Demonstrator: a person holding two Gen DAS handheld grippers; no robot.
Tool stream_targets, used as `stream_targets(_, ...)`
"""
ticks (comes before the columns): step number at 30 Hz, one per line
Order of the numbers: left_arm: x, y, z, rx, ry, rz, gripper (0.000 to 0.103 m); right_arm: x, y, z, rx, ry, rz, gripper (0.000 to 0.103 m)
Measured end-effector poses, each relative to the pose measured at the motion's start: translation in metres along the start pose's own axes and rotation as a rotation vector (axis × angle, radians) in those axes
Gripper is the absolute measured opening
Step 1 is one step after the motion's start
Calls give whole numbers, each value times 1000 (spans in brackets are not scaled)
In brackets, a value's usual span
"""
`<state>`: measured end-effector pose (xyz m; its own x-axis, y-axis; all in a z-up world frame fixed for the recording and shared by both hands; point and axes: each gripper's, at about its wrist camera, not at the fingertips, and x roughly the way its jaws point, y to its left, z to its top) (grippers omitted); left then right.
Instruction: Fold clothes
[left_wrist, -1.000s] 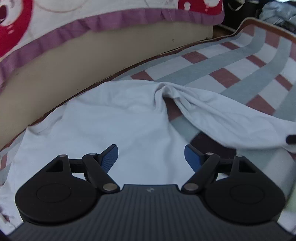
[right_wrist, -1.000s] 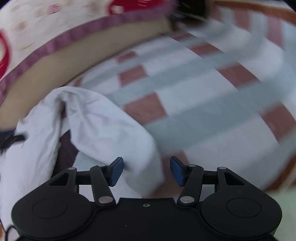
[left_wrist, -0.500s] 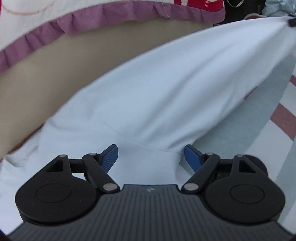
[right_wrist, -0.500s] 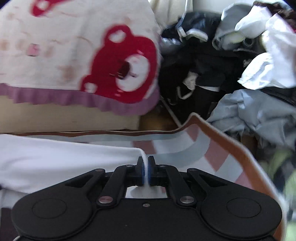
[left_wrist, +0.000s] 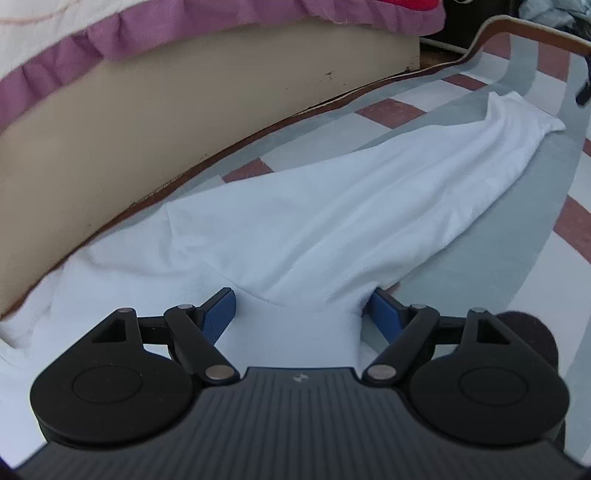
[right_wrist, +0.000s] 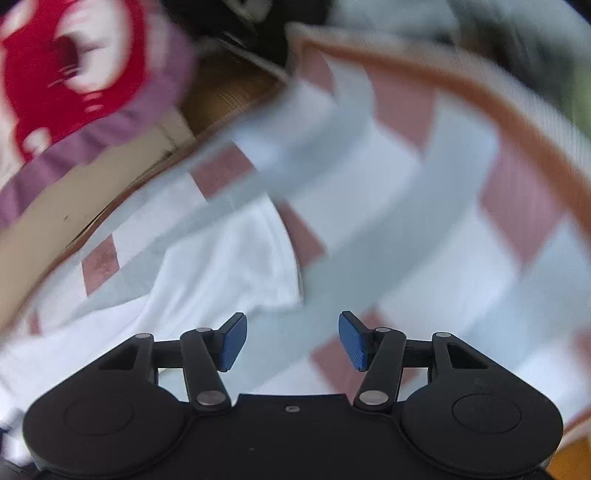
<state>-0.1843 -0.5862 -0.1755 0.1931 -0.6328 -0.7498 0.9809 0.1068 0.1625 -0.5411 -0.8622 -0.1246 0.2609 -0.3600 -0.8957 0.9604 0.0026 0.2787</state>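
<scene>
White shirt (left_wrist: 332, 206) lies spread on the checked mat (left_wrist: 517, 258), beside the beige bed base (left_wrist: 147, 129) on our left, one sleeve (left_wrist: 509, 122) stretched flat toward the far right. We hold the left gripper (left_wrist: 301, 308) low over the shirt body, jaws spread wide and gripping nothing. Our right gripper (right_wrist: 291, 339) hangs above the mat just past the sleeve cuff (right_wrist: 258, 266), jaws likewise parted and empty; that view is motion-blurred.
</scene>
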Motion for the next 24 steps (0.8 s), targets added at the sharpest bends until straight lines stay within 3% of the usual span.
stream_targets(4,4,14,-3,-88,8,-83,79,34,-16,-11,175,7,118,61)
stream_targets(7,3,27,-5,-171,4,-155,79,48,-17,-23,269,-101,196,64)
stream_targets(10,0,41,-8,-237,5,-217,79,56,-6,-27,197,-214,241,71)
stream_targets(11,-3,45,-9,-255,9,-213,79,56,-2,-28,161,-236,220,66)
stream_targets(12,-9,50,-9,-269,10,-199,79,56,3,-26,108,-236,167,13)
stream_targets(13,-14,56,-9,-284,11,-185,79,51,9,-20,35,-234,99,6)
stream_targets(15,-29,67,-10,-305,-2,-156,79,32,13,-6,-114,-283,13,6)
stream_targets(19,-54,97,-16,-354,-49,-117,79,0,7,-5,-176,-388,50,6)
stream_targets(23,-63,119,-32,-350,10,-66,79,42,18,-31,-376,-271,-202,11)
stream_targets(24,-67,123,-38,-335,33,-54,79,44,20,-39,-396,-301,-238,14)
